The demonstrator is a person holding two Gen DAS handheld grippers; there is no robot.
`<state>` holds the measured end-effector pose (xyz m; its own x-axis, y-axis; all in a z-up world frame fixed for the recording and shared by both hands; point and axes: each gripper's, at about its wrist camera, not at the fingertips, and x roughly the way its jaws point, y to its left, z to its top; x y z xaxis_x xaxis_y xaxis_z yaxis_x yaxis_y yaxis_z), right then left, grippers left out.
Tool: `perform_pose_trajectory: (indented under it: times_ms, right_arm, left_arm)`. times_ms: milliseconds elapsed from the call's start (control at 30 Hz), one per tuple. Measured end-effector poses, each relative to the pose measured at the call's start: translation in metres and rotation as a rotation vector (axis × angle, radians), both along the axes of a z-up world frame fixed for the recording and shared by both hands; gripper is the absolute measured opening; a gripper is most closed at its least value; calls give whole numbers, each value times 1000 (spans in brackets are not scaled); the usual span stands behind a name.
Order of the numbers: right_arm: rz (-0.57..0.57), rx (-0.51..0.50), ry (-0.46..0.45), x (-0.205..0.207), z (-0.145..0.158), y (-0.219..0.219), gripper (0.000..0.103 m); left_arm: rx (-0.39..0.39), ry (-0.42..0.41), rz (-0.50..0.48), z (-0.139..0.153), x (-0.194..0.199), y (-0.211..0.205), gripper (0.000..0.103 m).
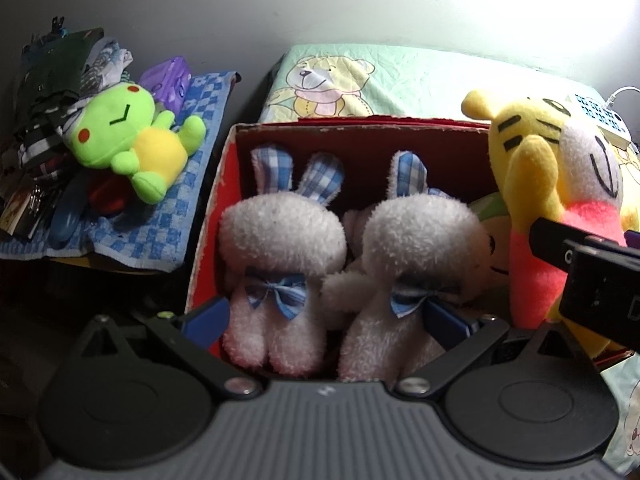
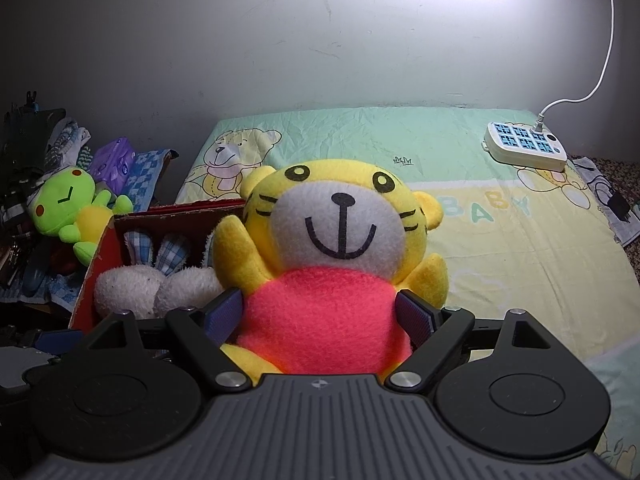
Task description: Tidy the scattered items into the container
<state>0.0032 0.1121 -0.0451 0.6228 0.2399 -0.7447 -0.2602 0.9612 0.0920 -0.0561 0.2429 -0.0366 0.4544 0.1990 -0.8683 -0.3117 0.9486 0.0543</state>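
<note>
A red cardboard box stands open on the bed. My left gripper is over it, blue pads pressed on the outer sides of two white plush bunnies with blue bows, held upright inside the box. A pale yellow plush face peeks out beside them. My right gripper is shut on the pink belly of a yellow tiger plush, held just right of the box. In the left wrist view the tiger hangs at the box's right edge. A green frog plush lies left of the box.
The frog rests on a blue checkered towel amid a pile of clutter with a purple pack. A green and yellow baby-print sheet covers the bed. A white power strip with its cable lies at the back right.
</note>
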Motion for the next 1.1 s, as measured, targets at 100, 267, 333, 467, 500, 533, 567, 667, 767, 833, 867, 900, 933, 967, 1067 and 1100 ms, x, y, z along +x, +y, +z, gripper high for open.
perform_pose_trajectory:
  times_ms: [100,267,333,467,500,533,567,667,767,833,867,900,933,967,1067,1100]
  right_arm:
    - [-1,-1,0,-1,0,0,85]
    - [-8,3,0,-3,0,-1,85]
    - [-8,2,-2,-4,0,-1,85]
    - [-9,2,-2,-5,0,-1,85]
    - [-10,2,-1,-5,0,-1,85]
    - [-10,2,-1,-5,1,-2,85]
    - [-9,2,-2,-5,1,-2,85]
    - [-10,2,-1,-5,1,-1,85]
    - [-10,4,-1,-5,0,-2,85]
    - [-11,4,0,-6,1,-2,85]
    - [-10,4,-1,-6,1,-2,85]
    - [-10,4,0,-5,1,-2,85]
    - [-11,4,0,-5,1,-2,85]
    - [-11,4,0,-5,1,-2,85]
    - [-11,4,0,-5,1,-2,85]
    - [-11,4,0,-5,1,-2,85]
  left_arm:
    - [3,-5,-4,0,-1,-1,103]
    - [5,-7,-8,-1,-1,-2,103]
    - [8,-12,-9,-1,-2,-3,103]
    - [3,-15,-8,-1,-3,-2,103]
    - [-6,-12,-7,-2,-3,-1,103]
    - [-16,-8,-4,-2,-2,0,103]
    - [-25,-7,-1,-3,-3,1,103]
    - [-27,-9,1,-3,-3,1,103]
    - [-22,-10,-1,-3,-3,0,103]
    - [-24,-10,-1,-3,-3,0,103]
    - [-24,-10,0,-3,-2,0,103]
    - [-24,-10,-1,-3,-2,1,103]
    - [-23,-10,-1,-3,-2,1,103]
    - [-21,-11,-1,-3,-2,1,103]
    - [-22,-11,-2,-4,-1,1,103]
    - [-23,-12,-2,-4,-2,0,103]
